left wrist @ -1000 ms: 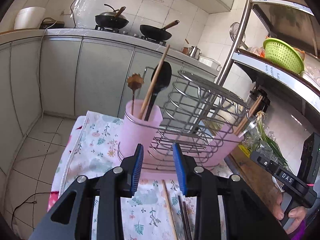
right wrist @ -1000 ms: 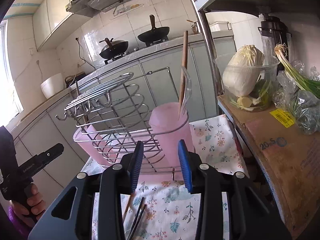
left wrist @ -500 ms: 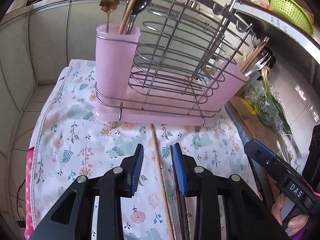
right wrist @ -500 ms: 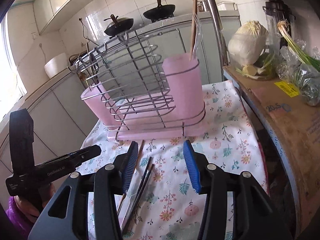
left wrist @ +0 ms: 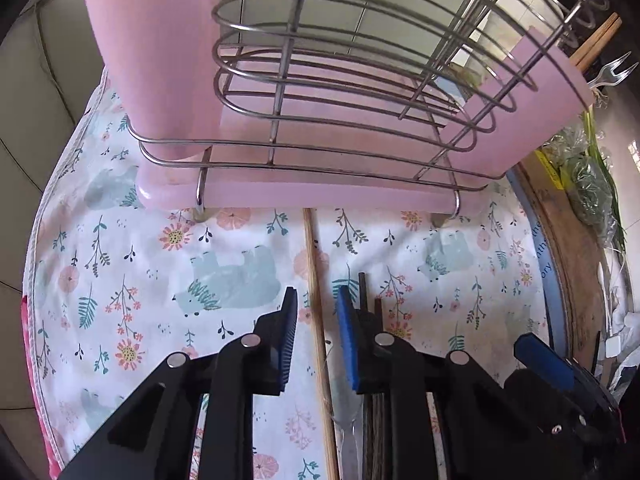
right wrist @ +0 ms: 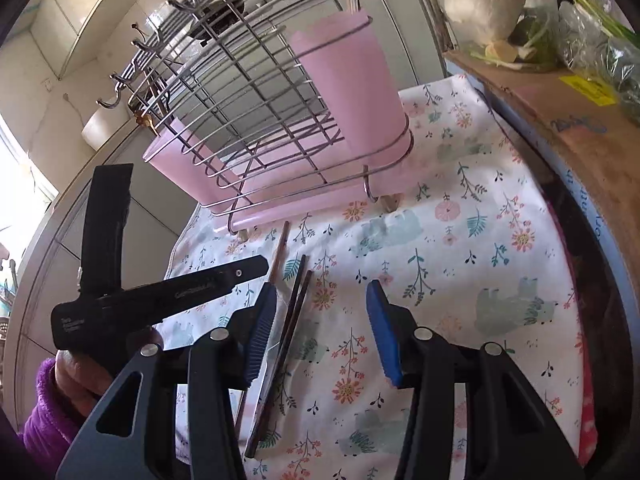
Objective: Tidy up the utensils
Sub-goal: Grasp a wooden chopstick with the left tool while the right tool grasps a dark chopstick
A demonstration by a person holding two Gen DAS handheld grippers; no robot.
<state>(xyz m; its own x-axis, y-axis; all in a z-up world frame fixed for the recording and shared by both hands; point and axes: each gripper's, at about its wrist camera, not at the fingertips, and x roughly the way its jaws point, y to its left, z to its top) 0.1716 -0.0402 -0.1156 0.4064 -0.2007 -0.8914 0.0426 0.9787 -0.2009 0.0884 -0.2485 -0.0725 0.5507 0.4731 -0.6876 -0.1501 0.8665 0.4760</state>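
Note:
A wire rack with pink cups (left wrist: 320, 92) stands on the floral cloth (left wrist: 120, 272); it also shows in the right wrist view (right wrist: 304, 128). A wooden chopstick (left wrist: 316, 288), dark chopsticks (left wrist: 364, 288) and a clear utensil lie on the cloth in front of it. My left gripper (left wrist: 318, 328) is open, low over the cloth, its fingers either side of the wooden chopstick. My right gripper (right wrist: 324, 332) is open wide and empty, just right of the dark chopsticks (right wrist: 296, 296). The left gripper's black body (right wrist: 160, 292) shows at left in the right wrist view.
A cardboard box (right wrist: 560, 104) with cabbage and greens stands along the right edge of the cloth. The left cup (left wrist: 152, 52) and the right cup (right wrist: 348, 80) hold utensils. Kitchen cabinets and a stove with woks lie behind.
Both grippers have dropped from rack height toward the cloth. The left now straddles the wooden chopstick. The right has opened wider.

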